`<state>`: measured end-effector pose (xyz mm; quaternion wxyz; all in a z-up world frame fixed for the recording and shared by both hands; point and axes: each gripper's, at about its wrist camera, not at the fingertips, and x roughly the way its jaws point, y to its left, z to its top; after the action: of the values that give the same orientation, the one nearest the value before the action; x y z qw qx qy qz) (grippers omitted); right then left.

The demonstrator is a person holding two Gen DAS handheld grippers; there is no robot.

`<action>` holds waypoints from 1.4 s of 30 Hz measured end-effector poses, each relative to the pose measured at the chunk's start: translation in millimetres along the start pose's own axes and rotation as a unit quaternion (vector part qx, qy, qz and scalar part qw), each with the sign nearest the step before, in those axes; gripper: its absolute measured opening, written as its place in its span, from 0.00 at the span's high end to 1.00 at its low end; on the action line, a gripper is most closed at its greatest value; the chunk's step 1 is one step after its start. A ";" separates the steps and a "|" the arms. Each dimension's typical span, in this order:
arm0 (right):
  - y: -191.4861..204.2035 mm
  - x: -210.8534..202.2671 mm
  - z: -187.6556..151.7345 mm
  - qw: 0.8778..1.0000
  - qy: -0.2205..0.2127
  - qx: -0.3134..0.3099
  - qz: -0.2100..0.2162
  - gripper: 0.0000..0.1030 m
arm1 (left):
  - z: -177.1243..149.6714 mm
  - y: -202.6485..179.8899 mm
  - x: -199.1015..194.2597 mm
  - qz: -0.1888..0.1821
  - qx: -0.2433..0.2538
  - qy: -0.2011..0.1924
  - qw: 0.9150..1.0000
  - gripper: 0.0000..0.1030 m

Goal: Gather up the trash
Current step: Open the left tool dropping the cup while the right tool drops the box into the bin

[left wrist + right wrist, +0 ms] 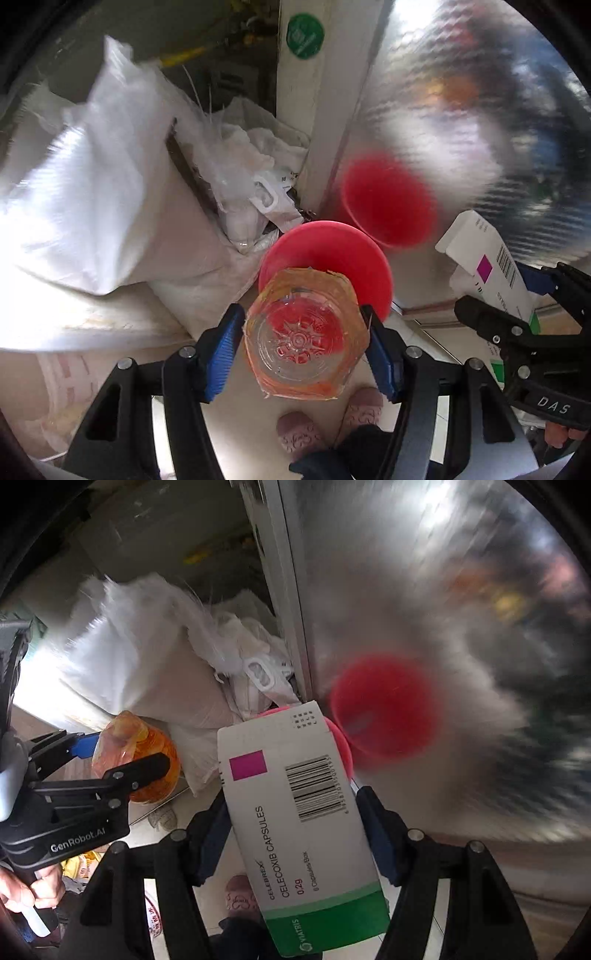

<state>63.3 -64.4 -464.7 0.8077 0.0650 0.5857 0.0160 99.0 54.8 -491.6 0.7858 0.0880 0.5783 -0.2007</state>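
Each hand-held gripper has a black frame of angular arms with triangular cut-outs, joined by silver round-headed screws, and two fingers faced with ribbed blue pads. The left hand-held gripper [304, 347] carries white "GenRobot.AI" lettering on its side, at 8 o'clock in the right wrist view. The right hand-held gripper [291, 834] shows white "DAS" lettering at 4 o'clock in the left wrist view. The person wears pink patterned slippers [299, 430] and dark trousers [354, 454].

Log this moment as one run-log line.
left gripper: shut on clear jar | right gripper: shut on medicine box | both above red bin
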 end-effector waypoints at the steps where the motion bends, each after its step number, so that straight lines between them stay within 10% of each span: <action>1: -2.8 8.9 0.2 1.000 0.000 0.001 0.002 0.37 | -0.2 2.0 5.4 -0.001 0.002 -0.002 1.000 0.41; 20: -24.0 57.7 10.0 0.999 0.020 -0.011 0.022 0.37 | 23.0 14.1 59.4 0.018 0.015 0.009 1.000 0.15; 24: -22.3 56.9 9.5 1.000 0.023 -0.010 0.015 0.13 | 21.4 14.1 54.2 0.022 0.018 0.013 1.000 0.15; 42: 28.6 -125.7 7.6 0.999 0.009 0.009 -0.044 0.01 | 9.7 5.0 -150.8 0.025 -0.001 0.024 0.999 0.15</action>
<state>32.5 -49.6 -340.2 0.8017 0.0462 0.5954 -0.0245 71.8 88.0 -346.6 0.7768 0.1066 0.5944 -0.1786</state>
